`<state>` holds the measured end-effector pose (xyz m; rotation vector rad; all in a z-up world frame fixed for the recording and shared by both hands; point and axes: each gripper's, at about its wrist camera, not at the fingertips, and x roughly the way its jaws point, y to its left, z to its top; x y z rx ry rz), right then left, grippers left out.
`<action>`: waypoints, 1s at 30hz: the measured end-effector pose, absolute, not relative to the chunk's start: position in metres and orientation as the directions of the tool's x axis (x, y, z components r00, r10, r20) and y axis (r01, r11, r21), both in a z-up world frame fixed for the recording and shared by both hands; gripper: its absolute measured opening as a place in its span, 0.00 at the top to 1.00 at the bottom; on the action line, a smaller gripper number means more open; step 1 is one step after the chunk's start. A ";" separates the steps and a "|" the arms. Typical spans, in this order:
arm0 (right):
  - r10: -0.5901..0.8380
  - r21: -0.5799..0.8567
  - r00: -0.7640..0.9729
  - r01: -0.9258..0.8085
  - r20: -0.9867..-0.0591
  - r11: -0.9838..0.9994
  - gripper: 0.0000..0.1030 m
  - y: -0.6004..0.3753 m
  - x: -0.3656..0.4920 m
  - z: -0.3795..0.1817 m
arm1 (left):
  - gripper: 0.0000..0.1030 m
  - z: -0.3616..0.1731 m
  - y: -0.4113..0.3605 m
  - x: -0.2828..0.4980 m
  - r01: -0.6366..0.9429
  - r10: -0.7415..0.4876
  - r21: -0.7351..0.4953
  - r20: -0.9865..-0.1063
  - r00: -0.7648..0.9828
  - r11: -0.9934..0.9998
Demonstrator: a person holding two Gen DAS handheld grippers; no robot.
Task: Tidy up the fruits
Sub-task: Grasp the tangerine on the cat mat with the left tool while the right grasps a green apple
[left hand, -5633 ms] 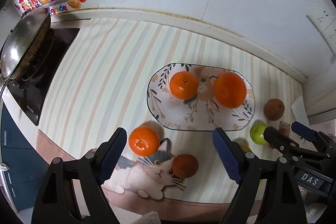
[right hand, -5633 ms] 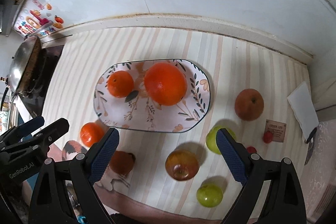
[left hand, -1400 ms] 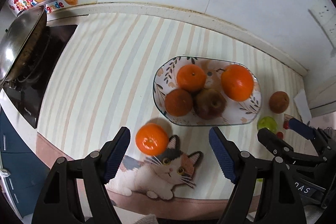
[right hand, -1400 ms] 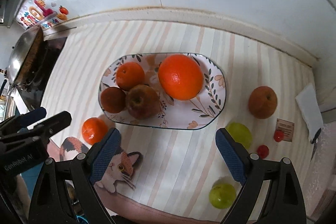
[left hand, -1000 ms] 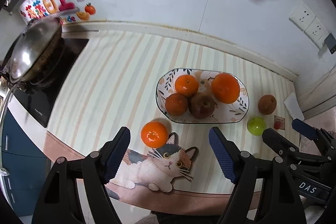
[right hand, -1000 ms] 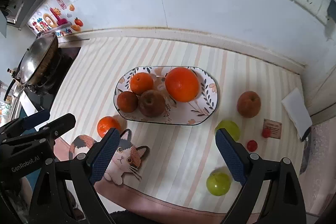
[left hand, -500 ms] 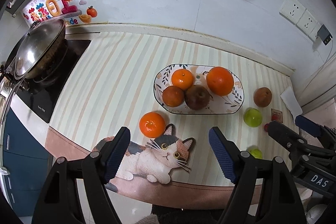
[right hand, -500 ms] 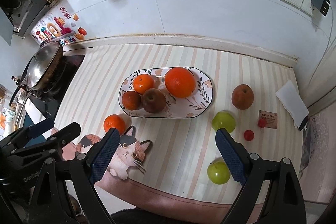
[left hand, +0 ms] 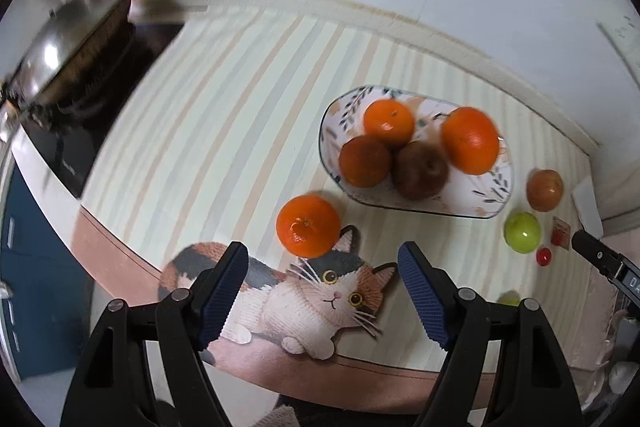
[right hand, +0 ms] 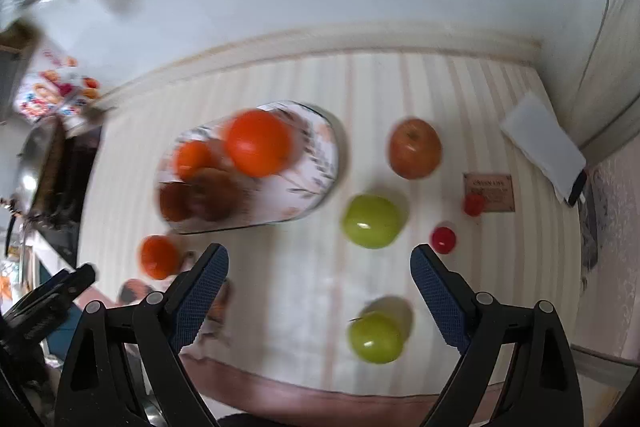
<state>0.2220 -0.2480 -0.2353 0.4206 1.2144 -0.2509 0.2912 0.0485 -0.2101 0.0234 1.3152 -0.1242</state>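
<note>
Left wrist view, left to right. A steel wok (left hand: 68,27) sits on a dark cooktop (left hand: 80,131) at the far left edge of the counter. The striped mat (left hand: 224,115) covers the counter surface. The left gripper (left hand: 320,291) points steeply down over the mat with its jaws apart and nothing between the blue pads. A loose orange (left hand: 308,225) rests on the mat just beyond the gripper, touching the top edge of the printed cat figure (left hand: 304,299). The oval floral plate (left hand: 496,187) lies further back and to the right. It holds four fruits: a small orange (left hand: 388,122), a dark orange-brown fruit (left hand: 364,161), a brown apple (left hand: 419,170) and a large orange (left hand: 470,140).

Right wrist view, left to right; the left half of this view is motion-blurred. The right gripper (right hand: 320,287) points down with its jaws set wide and empty. A green apple (right hand: 372,221) lies on the mat just right of the plate. A second green apple (right hand: 376,337) lies nearer the front edge, between the finger lines. A red-brown apple (right hand: 416,148) sits behind the first green apple. Two small red fruits (right hand: 443,239) lie to the right, the farther one touching a small brown card (right hand: 488,193). A white folded cloth (right hand: 540,143) lies at the far right corner.
</note>
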 end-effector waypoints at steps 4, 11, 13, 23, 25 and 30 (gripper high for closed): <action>0.091 0.214 0.273 0.461 -0.958 0.861 0.08 -0.277 0.236 -0.281 | 0.26 -0.240 0.054 0.307 0.065 -0.102 -0.093 -0.983 0.155 0.994; 0.130 0.223 0.213 0.506 -0.968 0.833 0.08 -0.292 0.262 -0.336 | 0.26 -0.288 0.054 0.330 0.024 -0.115 -0.115 -0.993 0.026 0.993; 0.132 0.218 0.199 0.512 -0.971 0.831 0.09 -0.292 0.268 -0.347 | 0.26 -0.300 0.052 0.335 0.026 -0.094 -0.093 -0.996 0.005 0.995; 0.098 0.153 0.136 0.497 -0.986 0.854 0.28 -0.289 0.280 -0.372 | 0.37 -0.345 0.045 0.355 0.018 -0.083 -0.084 -0.996 -0.043 0.996; 0.088 0.141 0.129 0.498 -0.988 0.856 0.36 -0.293 0.278 -0.375 | 0.38 -0.343 0.043 0.355 0.015 -0.088 -0.088 -0.996 -0.016 0.996; 0.110 0.158 0.129 0.460 -0.986 0.874 0.37 -0.291 0.266 -0.378 | 0.38 -0.341 0.037 0.345 0.042 -0.090 -0.090 -0.996 -0.006 0.995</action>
